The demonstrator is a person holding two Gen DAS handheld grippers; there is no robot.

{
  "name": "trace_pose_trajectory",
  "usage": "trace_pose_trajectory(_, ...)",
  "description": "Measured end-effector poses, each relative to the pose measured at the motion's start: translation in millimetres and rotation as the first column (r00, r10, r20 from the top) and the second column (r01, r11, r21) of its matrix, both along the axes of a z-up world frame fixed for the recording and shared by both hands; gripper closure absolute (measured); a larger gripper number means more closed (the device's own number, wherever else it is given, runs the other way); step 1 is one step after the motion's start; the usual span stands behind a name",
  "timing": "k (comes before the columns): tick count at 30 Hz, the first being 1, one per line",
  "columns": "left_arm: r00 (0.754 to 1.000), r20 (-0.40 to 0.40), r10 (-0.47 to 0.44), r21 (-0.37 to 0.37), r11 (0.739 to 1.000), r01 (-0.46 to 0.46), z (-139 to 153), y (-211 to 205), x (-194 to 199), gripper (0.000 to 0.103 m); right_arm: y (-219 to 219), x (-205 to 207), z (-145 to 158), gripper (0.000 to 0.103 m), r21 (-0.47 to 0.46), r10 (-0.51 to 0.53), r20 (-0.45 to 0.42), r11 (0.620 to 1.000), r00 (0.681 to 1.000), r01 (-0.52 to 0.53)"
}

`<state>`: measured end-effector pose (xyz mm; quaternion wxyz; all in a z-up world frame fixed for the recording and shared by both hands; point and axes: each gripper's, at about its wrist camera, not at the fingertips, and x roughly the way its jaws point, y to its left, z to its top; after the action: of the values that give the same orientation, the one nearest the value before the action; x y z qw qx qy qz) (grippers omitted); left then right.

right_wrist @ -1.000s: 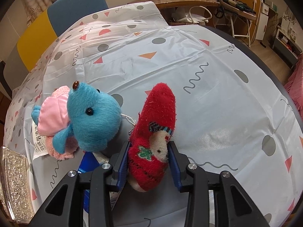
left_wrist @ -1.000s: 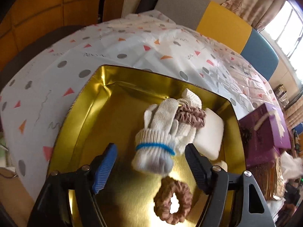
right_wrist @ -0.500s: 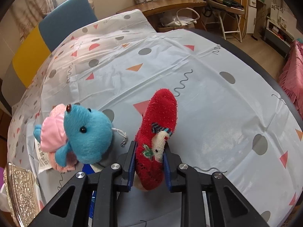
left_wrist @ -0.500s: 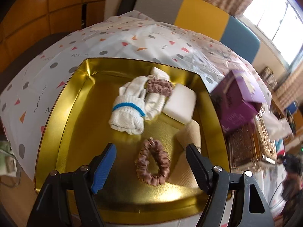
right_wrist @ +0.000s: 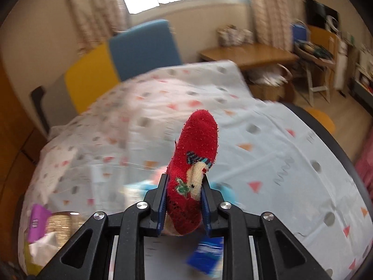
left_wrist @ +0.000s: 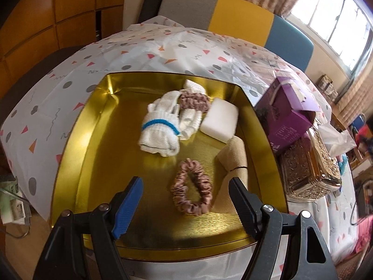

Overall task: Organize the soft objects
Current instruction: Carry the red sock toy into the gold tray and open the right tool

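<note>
Above the table, right gripper: clamped on fuzzy red sock.
Left gripper: jaws wide, empty, over shiny gold metal tray.

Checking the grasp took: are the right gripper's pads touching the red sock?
Touching. The right wrist view shows both pads of the right gripper pressed against the red sock, squeezing it.

Take the purple carton as your landmark: you see an ornate gold box touching its near side, crumpled white plastic just beyond that box, and a yellow-and-blue chair back well behind it.
</note>
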<state>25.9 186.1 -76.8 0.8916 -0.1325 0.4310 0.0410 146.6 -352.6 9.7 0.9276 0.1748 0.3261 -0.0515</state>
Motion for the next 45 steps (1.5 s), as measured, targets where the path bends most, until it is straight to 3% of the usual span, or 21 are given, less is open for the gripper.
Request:
trace_pose_trajectory(3, 0.999, 0.005, 0.032, -0.003, 0.999, -0.032, 0, 11, -4, 0.026, 67, 2, 33, 0.079, -0.027, 0.171, 0.063, 0.985, 0.983, -0.17)
trace_pose_trajectory(5, 0.998, 0.01, 0.057, 0.001, 0.998, -0.057, 0, 19, -8, 0.026, 119, -3, 46, 0.079, -0.045, 0.301, 0.082, 0.953, 0.95, -0.298)
trace_pose_trajectory(9, 0.995, 0.041, 0.095, 0.029, 0.995, -0.096, 4, 31, -16, 0.026, 227, -25, 52, 0.079, -0.089, 0.556, 0.077, 0.831, 0.828, -0.549)
trace_pose_trajectory(15, 0.99, 0.058, 0.125, 0.018, 0.992, -0.126, 6, 46, -24, 0.026, 363, -41, -5, 0.078, -0.022, 0.767, -0.07, 0.639, 0.638, -0.769)
trace_pose_trajectory(20, 0.991, 0.068, 0.113, 0.022, 0.993, -0.115, 6, 47, -28, 0.026, 416, -40, -61, 0.072, 0.075, 0.802, -0.189, 0.587, 0.566, -0.806)
trace_pose_trajectory(23, 0.992, 0.071, 0.105, 0.027, 0.994, -0.107, 5, 43, -28, 0.026, 421, -41, -79, 0.061, 0.128, 0.8, -0.225, 0.59, 0.556, -0.797)
trace_pose_trajectory(26, 0.993, 0.072, 0.09, 0.036, 0.995, -0.093, 4, 38, -27, 0.026, 413, -47, -82, 0.057, 0.11, 0.786, -0.223, 0.607, 0.576, -0.787)
trace_pose_trajectory(38, 0.997, 0.076, 0.034, 0.07, 0.997, -0.04, 6, 15, -24, 0.026, 336, -75, -47, 0.054, -0.073, 0.693, -0.115, 0.709, 0.712, -0.702)
trace_pose_trajectory(45, 0.997, 0.083, -0.008, 0.087, 0.996, 0.001, 11, -1, -22, 0.026, 273, -81, -29, 0.054, -0.088, 0.606, -0.036, 0.79, 0.795, -0.606)
